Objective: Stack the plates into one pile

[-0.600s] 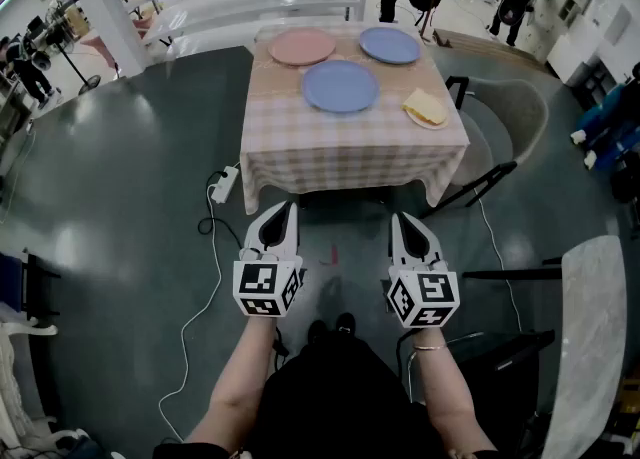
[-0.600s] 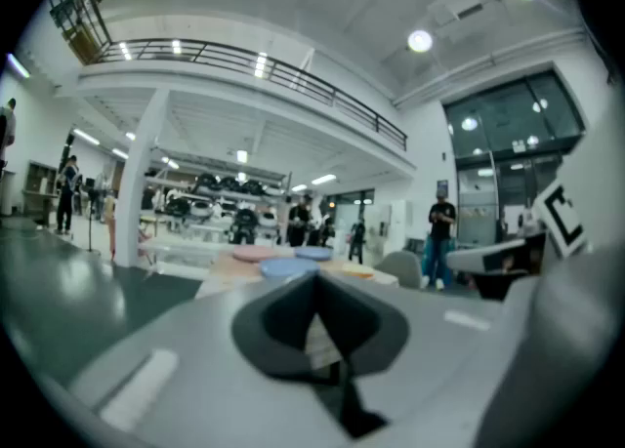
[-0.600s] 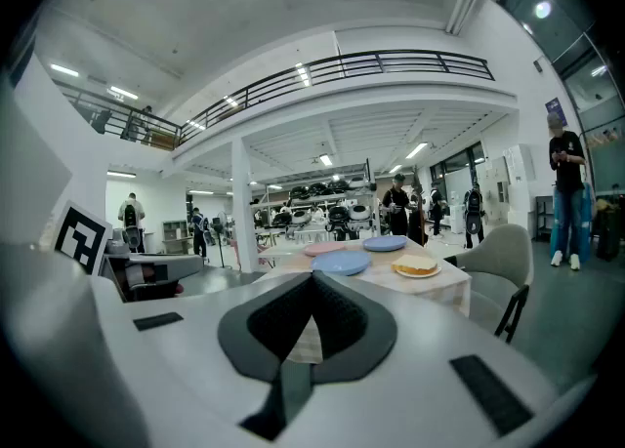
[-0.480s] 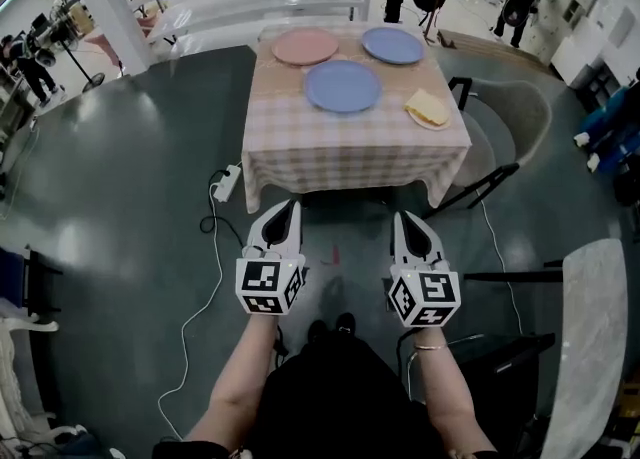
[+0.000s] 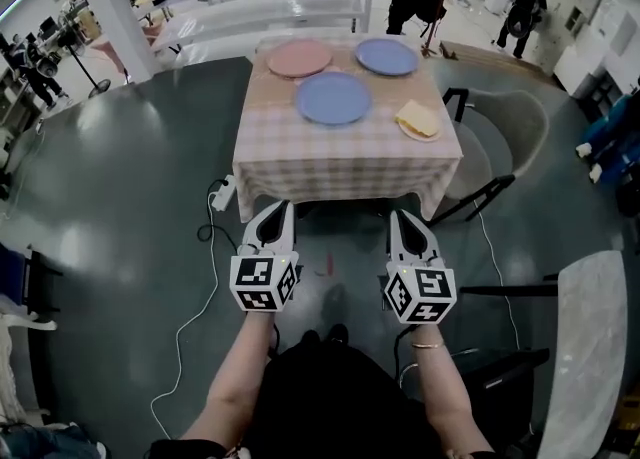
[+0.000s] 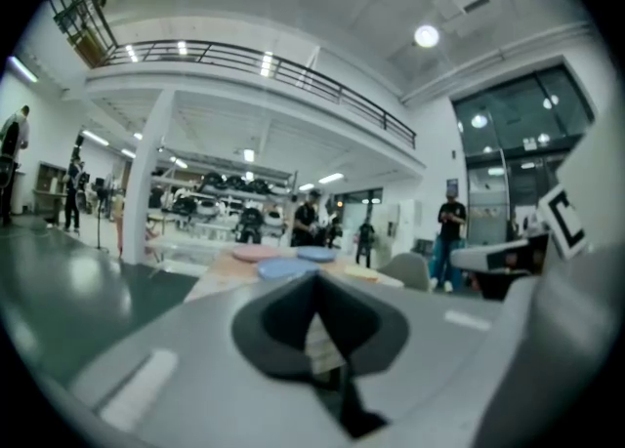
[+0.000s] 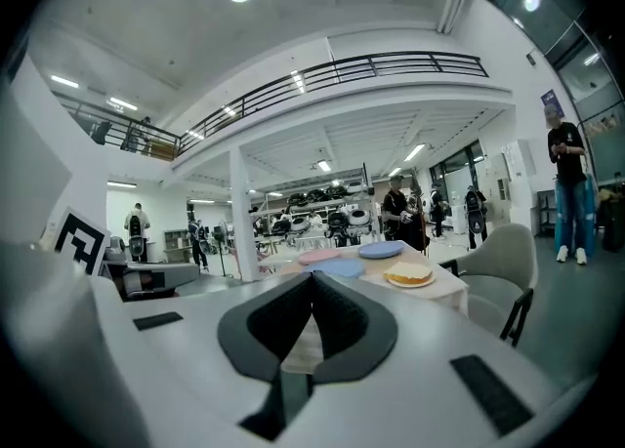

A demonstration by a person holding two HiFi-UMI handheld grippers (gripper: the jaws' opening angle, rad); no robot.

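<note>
The left tongs [image 5: 282, 209] are shut tight with nothing between the pads, and the right tongs [image 5: 399, 217] are likewise closed and empty. Both are held side by side, roughly level, over the dark floor [image 5: 130, 197], well short of the surface [image 5: 340, 172].

Ahead on its checked cloth [image 5: 300, 137] three plates lie apart from one another. A near blue plate [image 5: 333, 98] sits at the middle, a pink plate [image 5: 299, 58] behind it to the left, and a far blue plate [image 5: 386, 56] behind to the right. A small plate [image 5: 424, 137] near the right edge carries a yellow slab [image 5: 420, 117], possibly cake or sponge; it is too small here to be sure. A chair [image 5: 505, 127] stands just beside the surface on the right.

Nothing is stacked yet. The plates look stiff, shallow and smooth, and probably light. They should lift whole without flexing, but may slip in a pinch or chip if dropped. The best place to take hold is the near rim, one pad above and one under, keeping the plate level.
</note>
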